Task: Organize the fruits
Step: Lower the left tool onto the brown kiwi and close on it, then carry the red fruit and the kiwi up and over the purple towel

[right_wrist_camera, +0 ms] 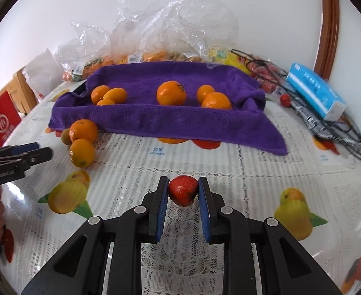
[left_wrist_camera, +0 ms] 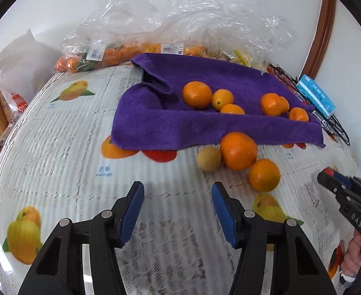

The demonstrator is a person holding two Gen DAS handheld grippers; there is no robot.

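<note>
A purple towel [left_wrist_camera: 180, 123] [right_wrist_camera: 170, 118] lies on the table with several oranges on it [left_wrist_camera: 197, 94] [right_wrist_camera: 171, 93]. Two oranges [left_wrist_camera: 238, 151] [left_wrist_camera: 264, 175] and a small yellowish fruit [left_wrist_camera: 209, 158] lie on the tablecloth at its front edge; they also show in the right wrist view [right_wrist_camera: 83, 130] [right_wrist_camera: 82, 153]. My left gripper [left_wrist_camera: 178, 191] is open and empty, just short of these fruits. My right gripper [right_wrist_camera: 183, 186] is shut on a red strawberry [right_wrist_camera: 182, 190], above the tablecloth. The right gripper shows in the left wrist view [left_wrist_camera: 328, 174].
Clear plastic bags with packed oranges [left_wrist_camera: 111, 54] [right_wrist_camera: 136, 56] lie behind the towel. A blue box [left_wrist_camera: 315, 95] [right_wrist_camera: 315, 93], black cables [right_wrist_camera: 328, 123] and a small red fruit [right_wrist_camera: 285, 100] lie at the right. A white bag [left_wrist_camera: 20, 73] stands at the left.
</note>
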